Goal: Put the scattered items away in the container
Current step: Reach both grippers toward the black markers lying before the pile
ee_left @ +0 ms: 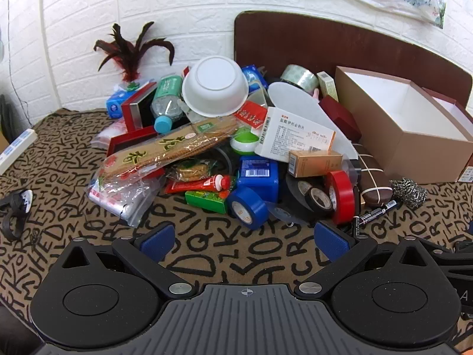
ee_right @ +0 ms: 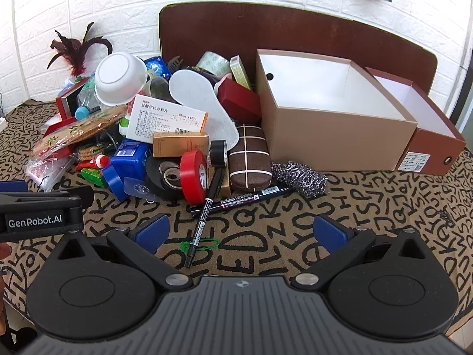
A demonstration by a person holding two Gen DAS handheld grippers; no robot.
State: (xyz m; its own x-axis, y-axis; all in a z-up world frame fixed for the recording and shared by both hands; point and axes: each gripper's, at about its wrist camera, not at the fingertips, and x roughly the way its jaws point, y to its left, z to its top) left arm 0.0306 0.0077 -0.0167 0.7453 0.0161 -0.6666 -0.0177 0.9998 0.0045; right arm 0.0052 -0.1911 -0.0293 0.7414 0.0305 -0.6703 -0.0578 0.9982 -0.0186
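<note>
A heap of loose items lies on the letter-patterned cloth: a white bowl [ee_left: 215, 85] upside down, a blue tape roll [ee_left: 246, 211], a red tape roll [ee_left: 340, 196], a white medicine box [ee_left: 294, 136] and two black markers [ee_right: 207, 207]. A beige open box [ee_right: 334, 118] stands empty to the right of the heap. My left gripper [ee_left: 242, 241] is open, just short of the blue tape roll, nothing between its fingers. My right gripper [ee_right: 241, 232] is open too, hovering over the cloth with one marker's tip near its left finger.
A red-brown box lid [ee_right: 428, 121] sits right of the beige box. A steel scouring ball [ee_right: 300, 177] lies in front of the box. A dark brown board [ee_right: 295, 29] leans on the white brick wall. A black binder clip [ee_left: 16, 210] lies at the far left.
</note>
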